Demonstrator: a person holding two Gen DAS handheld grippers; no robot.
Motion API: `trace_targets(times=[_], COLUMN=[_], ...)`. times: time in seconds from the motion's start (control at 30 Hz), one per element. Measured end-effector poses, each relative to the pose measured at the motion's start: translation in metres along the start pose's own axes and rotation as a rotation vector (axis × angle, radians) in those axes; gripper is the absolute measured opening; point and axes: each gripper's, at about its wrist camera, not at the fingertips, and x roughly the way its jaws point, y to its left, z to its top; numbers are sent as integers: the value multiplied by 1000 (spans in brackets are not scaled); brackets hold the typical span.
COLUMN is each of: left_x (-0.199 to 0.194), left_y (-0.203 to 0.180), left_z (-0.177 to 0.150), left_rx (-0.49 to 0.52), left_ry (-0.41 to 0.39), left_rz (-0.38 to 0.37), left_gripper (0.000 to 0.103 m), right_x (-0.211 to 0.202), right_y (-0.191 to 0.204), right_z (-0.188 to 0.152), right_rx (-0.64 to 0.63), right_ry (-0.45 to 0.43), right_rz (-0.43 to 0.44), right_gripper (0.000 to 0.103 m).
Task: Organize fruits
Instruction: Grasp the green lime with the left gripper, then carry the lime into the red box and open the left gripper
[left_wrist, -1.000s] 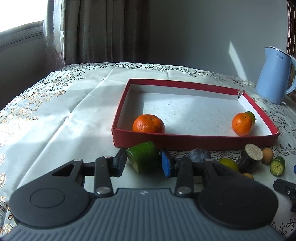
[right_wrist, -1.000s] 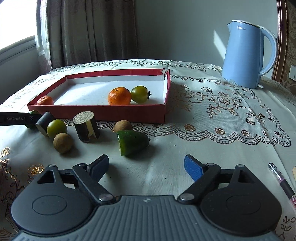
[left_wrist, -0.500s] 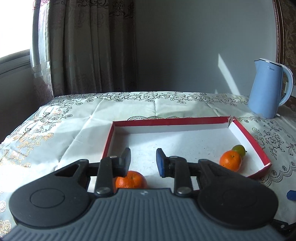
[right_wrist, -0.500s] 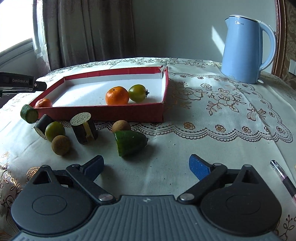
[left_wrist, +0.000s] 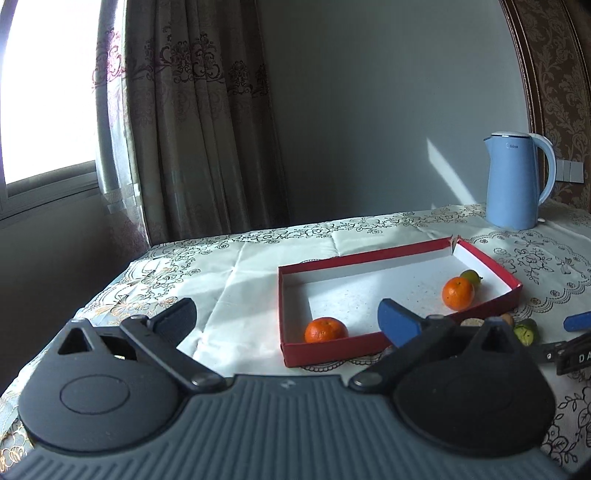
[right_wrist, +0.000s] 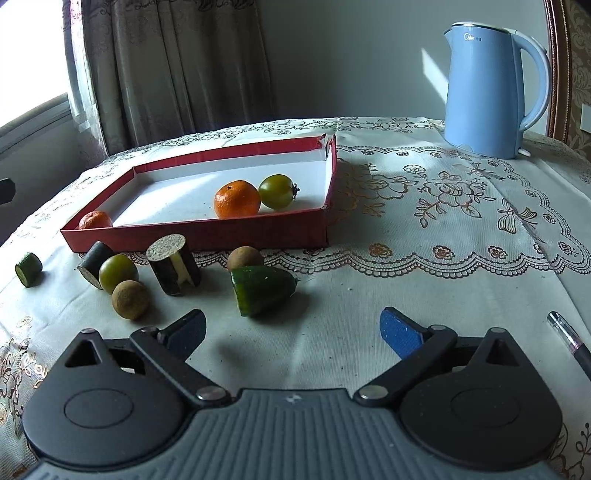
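Plainly, the right gripper (right_wrist: 291, 328), jaws just opening wide and pinching nothing, is facing the green cucumber piece (right_wrist: 263, 290) lying mid-frame below the red tray (right_wrist: 199, 234): light, firm, slick-skinned, probably best pinched across its round sides.

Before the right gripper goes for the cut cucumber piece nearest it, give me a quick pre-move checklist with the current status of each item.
1. Right gripper open and empty: ok.
2. Left gripper open and empty, its jaws have just been opening: ok.
3. Cucumber piece free on the cloth, nothing on it: ok.
4. Brown round fruit sits close behind the cucumber piece, may get nudged: not ok.
5. Red tray has bare floor for more: ok.
6. Pen clear of the approach path: ok.
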Motion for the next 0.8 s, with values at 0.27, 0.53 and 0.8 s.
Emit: trace_targets(times=[0.27, 0.53, 0.8], left_x=[10, 71, 77], left_y=[31, 27, 27], left_z=[-35, -48, -51], left_rx=[14, -47, -79], left_ry=[80, 273, 310], left_rz=[41, 46, 10], left_gripper=[103, 80, 30], right_x=[0, 0, 0], right_y=[1, 0, 3], right_z=[-1, -1, -1], right_rx=[-2, -9, -22], right_ry=[0, 2, 8], right_rz=[-1, -5, -12], right_gripper=[102, 102, 103])
